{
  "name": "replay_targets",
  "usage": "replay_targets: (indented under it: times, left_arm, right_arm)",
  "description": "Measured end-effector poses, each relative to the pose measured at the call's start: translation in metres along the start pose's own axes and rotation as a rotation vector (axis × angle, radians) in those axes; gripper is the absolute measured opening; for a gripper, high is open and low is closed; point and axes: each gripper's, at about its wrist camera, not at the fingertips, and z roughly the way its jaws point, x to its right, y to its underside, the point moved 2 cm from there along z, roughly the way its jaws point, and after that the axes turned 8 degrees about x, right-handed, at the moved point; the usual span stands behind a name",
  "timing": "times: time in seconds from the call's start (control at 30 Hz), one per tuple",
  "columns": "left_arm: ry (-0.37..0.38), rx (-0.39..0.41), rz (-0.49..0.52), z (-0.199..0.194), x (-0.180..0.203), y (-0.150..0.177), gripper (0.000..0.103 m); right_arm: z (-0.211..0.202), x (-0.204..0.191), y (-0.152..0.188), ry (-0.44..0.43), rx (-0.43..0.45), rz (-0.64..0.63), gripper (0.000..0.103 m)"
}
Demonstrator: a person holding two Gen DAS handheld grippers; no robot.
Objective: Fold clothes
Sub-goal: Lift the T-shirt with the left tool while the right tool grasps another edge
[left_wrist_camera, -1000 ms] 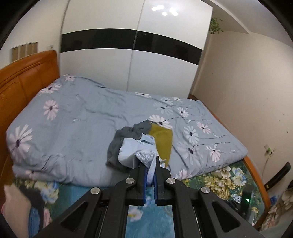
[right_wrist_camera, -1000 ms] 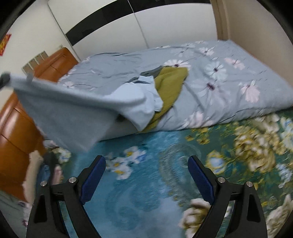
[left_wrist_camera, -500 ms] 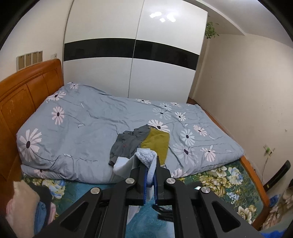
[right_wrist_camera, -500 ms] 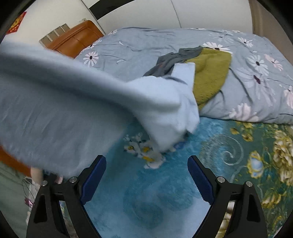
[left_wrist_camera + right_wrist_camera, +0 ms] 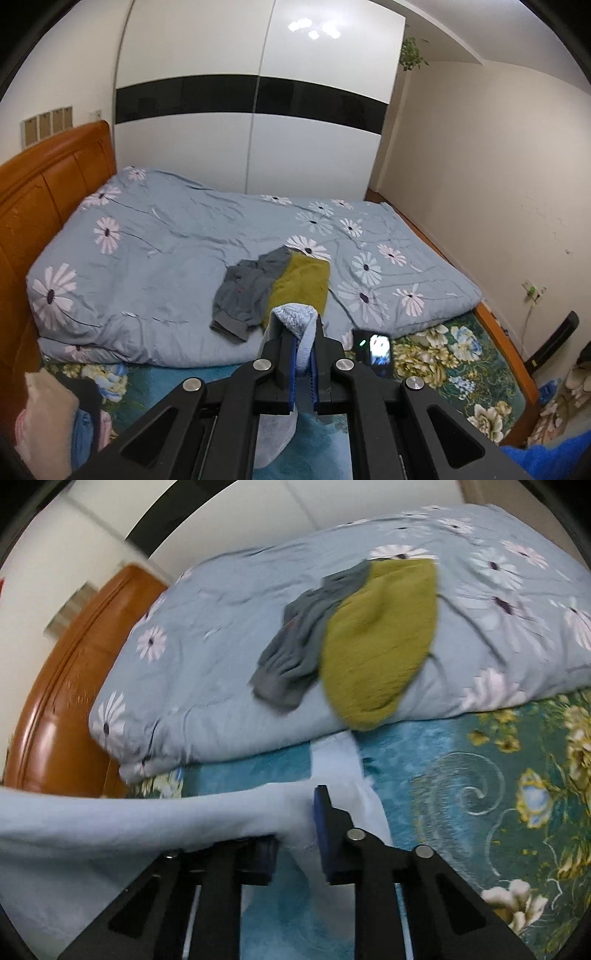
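A light blue garment (image 5: 293,317) hangs from my left gripper (image 5: 295,326), which is shut on a bunched edge of it. The same light blue garment (image 5: 110,823) stretches in from the left in the right wrist view. There my right gripper (image 5: 295,823) is closing, with a fold of the cloth pinched between its jaws; the cloth covers its left finger. Behind, a grey garment (image 5: 247,291) and an olive-green one (image 5: 303,284) lie crumpled on the blue daisy duvet (image 5: 166,251). From the right wrist the grey garment (image 5: 303,642) and the olive one (image 5: 380,635) sit just beyond the gripper.
The duvet covers most of a bed with a teal floral sheet (image 5: 461,775) and an orange wooden headboard (image 5: 44,184). A stack of clothes (image 5: 48,417) sits at the lower left. A small black device with a lit screen (image 5: 375,350) shows beside my left gripper. A white wardrobe (image 5: 258,110) stands behind.
My right gripper went from wide open to closed around the light blue cloth and dropped toward it. The left gripper pulled back, drawing the blue garment off the pile.
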Motion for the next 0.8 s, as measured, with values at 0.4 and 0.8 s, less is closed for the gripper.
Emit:
replay_targets:
  times: [0.4, 0.8]
  left_arm:
    - [0.138, -0.164, -0.218, 0.049, 0.002, 0.080, 0.006]
    - [-0.133, -0.421, -0.578, 0.048, -0.107, 0.246, 0.006]
  right_arm:
    - [-0.172, 0.065, -0.101, 0.378, 0.295, -0.297, 0.013]
    - [-0.010, -0.040, -0.028, 0.351, -0.109, -0.749, 0.012]
